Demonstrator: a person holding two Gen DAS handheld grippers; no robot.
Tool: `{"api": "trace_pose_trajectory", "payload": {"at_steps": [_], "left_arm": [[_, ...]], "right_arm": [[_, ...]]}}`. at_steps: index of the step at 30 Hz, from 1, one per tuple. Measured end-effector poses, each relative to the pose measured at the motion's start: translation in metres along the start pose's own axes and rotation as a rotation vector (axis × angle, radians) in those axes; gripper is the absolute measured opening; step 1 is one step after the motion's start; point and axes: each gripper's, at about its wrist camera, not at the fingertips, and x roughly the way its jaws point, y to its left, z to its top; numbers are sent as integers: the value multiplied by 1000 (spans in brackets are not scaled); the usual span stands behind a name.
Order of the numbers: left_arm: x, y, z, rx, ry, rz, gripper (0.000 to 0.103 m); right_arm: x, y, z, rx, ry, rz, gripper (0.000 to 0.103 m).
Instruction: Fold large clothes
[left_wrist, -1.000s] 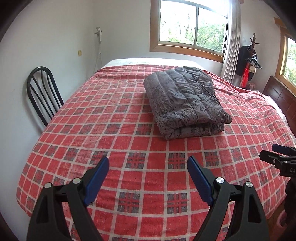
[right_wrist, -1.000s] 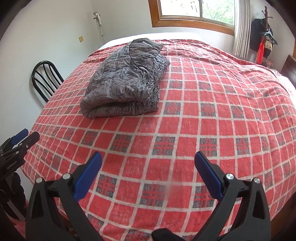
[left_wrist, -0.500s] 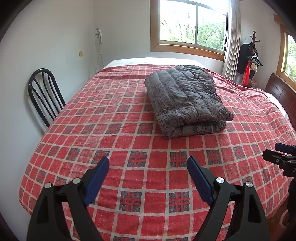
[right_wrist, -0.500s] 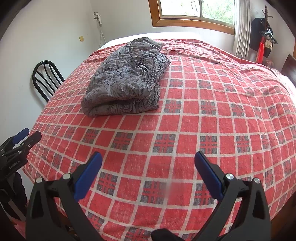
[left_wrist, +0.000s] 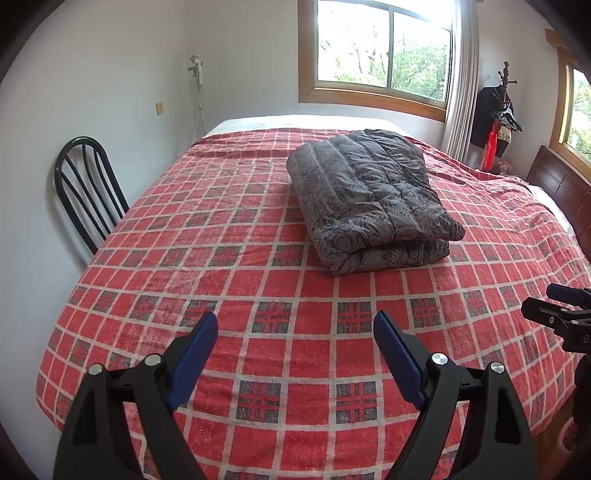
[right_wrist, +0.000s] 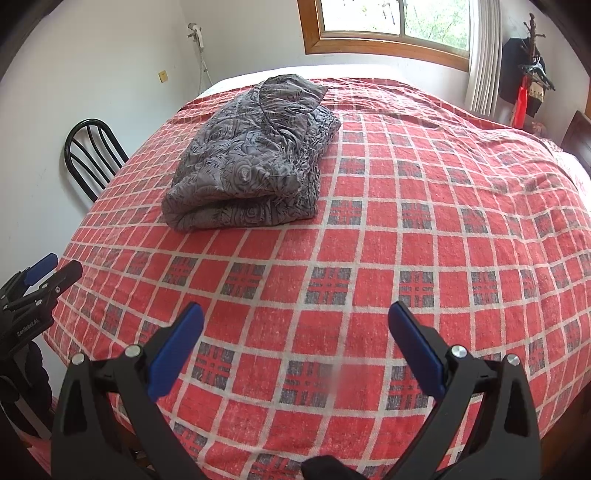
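A grey quilted garment with a rose pattern (left_wrist: 369, 199) lies folded in a thick bundle on the red plaid bed cover (left_wrist: 229, 258). It also shows in the right wrist view (right_wrist: 255, 162), on the bed's left half. My left gripper (left_wrist: 295, 328) is open and empty, held back over the bed's near edge, well short of the bundle. My right gripper (right_wrist: 295, 321) is open and empty, also over the near edge. Each gripper shows at the edge of the other's view: the right gripper (left_wrist: 554, 306), the left gripper (right_wrist: 44, 273).
A black metal chair (left_wrist: 88, 188) stands against the left wall beside the bed. A wooden-framed window (left_wrist: 380, 55) and curtain are behind the bed. A coat stand with clothes (left_wrist: 498, 114) and a dark wooden headboard (left_wrist: 561, 188) are at the right.
Both grippers have drawn back and up a little from the bed, so the folded garment looks slightly farther away. Both stay open. The garment has not moved.
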Motion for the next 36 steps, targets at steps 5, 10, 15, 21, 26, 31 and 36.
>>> {"api": "trace_pose_trajectory", "payload": {"at_steps": [5,10,15,21,26,31,36], "left_arm": [[0,-1,0,4,-6,0,86],[0,0,-1,3,-5,-2,86],[0,0,-1,3,-3,0,86],[0,-1,-1,5,-4,-3,86],[0,0,-2,5,-11,-1,86],[0,0,-1,7,-12,-2,86],[-1,1,-1,2,-7,-2,86]], "right_arm": [[1,0,0,-2,1,-1,99],[1,1,0,-2,1,-2,99],[2,-1,1,-5,4,0,99],[3,0,0,-4,3,-1,99],[3,0,0,-4,4,-1,99],[3,-1,0,-5,3,-1,99],[4,-2,1,-8,4,-1,99]]}}
